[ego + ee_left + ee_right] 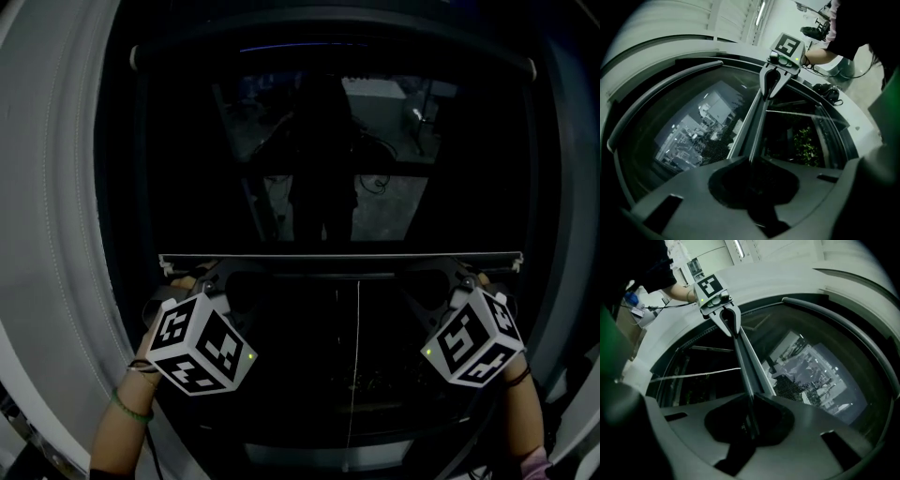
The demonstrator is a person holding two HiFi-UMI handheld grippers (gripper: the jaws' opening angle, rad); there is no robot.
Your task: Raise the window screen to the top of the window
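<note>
Window screen: the mesh (pixel 705 152) is stretched above its pull bar (pixel 337 257). The bar lies level about halfway up the window frame (pixel 56 234), well below the roller housing (pixel 333 52) at the top.
Left tool: the left tool (pixel 208 274) is clenched on the bar's left end. In the left gripper view the bar is seen pinched between the closed jaws.
Right tool: the right tool (pixel 461 274) is clamped in the same way on the right end, so the bar is carried at both ends.
Handling: the bar is judged thin, stiff and light. The mesh is judged soft and easily creased or torn, so it is best left untouched. Some spring pull or drag from the roller may be expected.
Where to hold: the two ends of the bar, as gripped now, are judged sound. An even lift is called for, or the bar could skew and bind in the frame.
Arm pose: the left forearm (pixel 127 422) and right forearm (pixel 527 412) are held low and well apart, and the tools are pointed at the bar from below.
Progress: about half the travel is judged to remain.
</note>
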